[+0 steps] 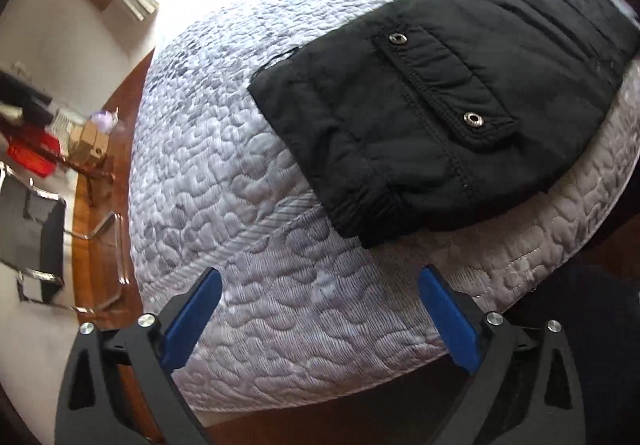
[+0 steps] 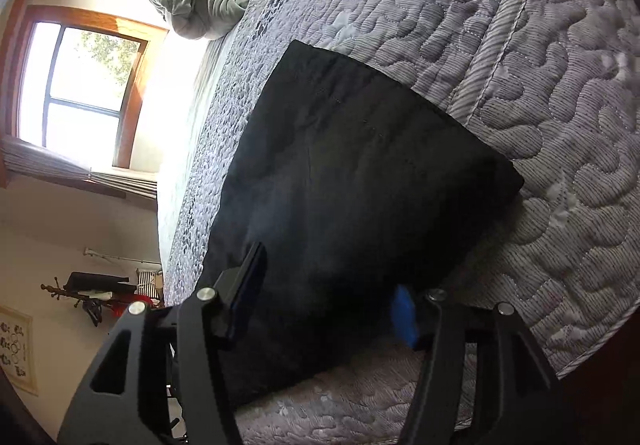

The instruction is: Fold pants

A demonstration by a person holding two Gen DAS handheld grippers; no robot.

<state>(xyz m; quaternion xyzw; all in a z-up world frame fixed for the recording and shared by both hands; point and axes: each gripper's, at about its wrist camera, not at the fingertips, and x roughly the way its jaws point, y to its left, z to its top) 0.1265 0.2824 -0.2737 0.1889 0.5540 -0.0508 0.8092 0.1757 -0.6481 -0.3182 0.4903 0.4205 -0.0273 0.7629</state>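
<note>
Black folded pants (image 1: 432,117) beyond wide-open, empty left gripper (image 1: 320,285); right gripper (image 2: 332,285) half-open astride them.

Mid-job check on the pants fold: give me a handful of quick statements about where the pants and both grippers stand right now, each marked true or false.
1. The black pants lie in a folded stack on the quilted bedspread. True.
2. The left gripper is clamped on the elastic cuff. False: its jaws stand wide apart over bare quilt, short of the pants.
3. Two metal snaps show on a pocket flap. True.
4. The right gripper hangs over bare quilt, away from the pants. False: its fingers straddle the black fabric.
5. The pants hang off a chair. False: they rest on the bed.
</note>
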